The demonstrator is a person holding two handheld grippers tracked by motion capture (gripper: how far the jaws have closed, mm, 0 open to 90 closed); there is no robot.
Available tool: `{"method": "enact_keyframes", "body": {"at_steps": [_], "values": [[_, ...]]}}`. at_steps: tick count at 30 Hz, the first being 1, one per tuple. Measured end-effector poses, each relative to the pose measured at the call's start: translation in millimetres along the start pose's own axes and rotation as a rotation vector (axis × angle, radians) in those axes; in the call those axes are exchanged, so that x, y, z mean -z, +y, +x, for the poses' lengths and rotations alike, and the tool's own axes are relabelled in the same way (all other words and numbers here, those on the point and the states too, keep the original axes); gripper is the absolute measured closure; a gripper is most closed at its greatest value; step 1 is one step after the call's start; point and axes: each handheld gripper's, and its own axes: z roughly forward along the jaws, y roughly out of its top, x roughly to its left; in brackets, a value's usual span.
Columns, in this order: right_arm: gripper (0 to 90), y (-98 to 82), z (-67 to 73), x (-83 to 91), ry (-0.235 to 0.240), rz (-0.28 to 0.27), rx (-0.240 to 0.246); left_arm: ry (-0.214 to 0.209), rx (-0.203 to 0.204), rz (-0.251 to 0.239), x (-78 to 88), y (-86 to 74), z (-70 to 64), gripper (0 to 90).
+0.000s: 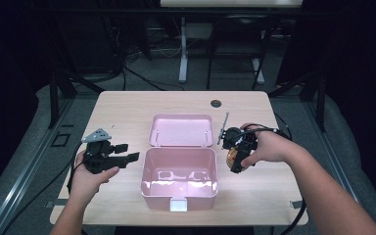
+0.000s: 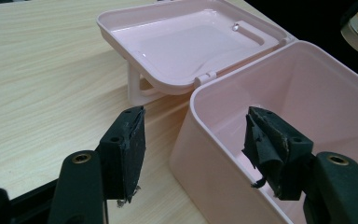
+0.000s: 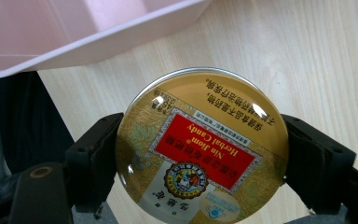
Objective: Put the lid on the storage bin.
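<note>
A pink plastic box (image 1: pixel 161 199) stands open at the middle of the table, its lid (image 1: pixel 181 129) hinged back flat behind it. The inside looks bare. My left gripper (image 1: pixel 129 152) hovers open just left of the box. In the left gripper view its jaws (image 2: pixel 196 121) straddle the box's near corner (image 2: pixel 205 154) without touching it. My right gripper (image 1: pixel 234 155) is to the right of the box, shut on a round gold candy tin (image 1: pixel 231 157) with a red label (image 3: pixel 203 144), held by its rim above the table.
The light wooden table (image 1: pixel 127 107) has a dark cable hole (image 1: pixel 216 103) near its back edge. Bare wood lies on both sides of the box. Dark floor, cables and a white desk leg (image 1: pixel 183 63) lie beyond the table.
</note>
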Motion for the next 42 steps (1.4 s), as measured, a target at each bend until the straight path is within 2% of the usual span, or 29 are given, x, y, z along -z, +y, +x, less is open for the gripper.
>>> {"method": "enact_keyframes", "body": {"at_steps": [10, 23, 42], "values": [[19.6, 9.1, 7.7, 4.6, 0.008, -0.018, 0.108, 0.0, -0.001, 0.002, -0.2, -0.1, 0.5, 38.4], [19.6, 27.0, 18.8, 3.9, 0.014, -0.025, 0.164, 0.002, -0.002, -0.003, -1.1, -0.2, -0.2, 38.4], [19.6, 66.9, 43.1, -6.5, 0.036, -0.026, 0.246, -0.002, 0.0, 0.002, 0.2, 0.0, 0.7, 38.4]]}}
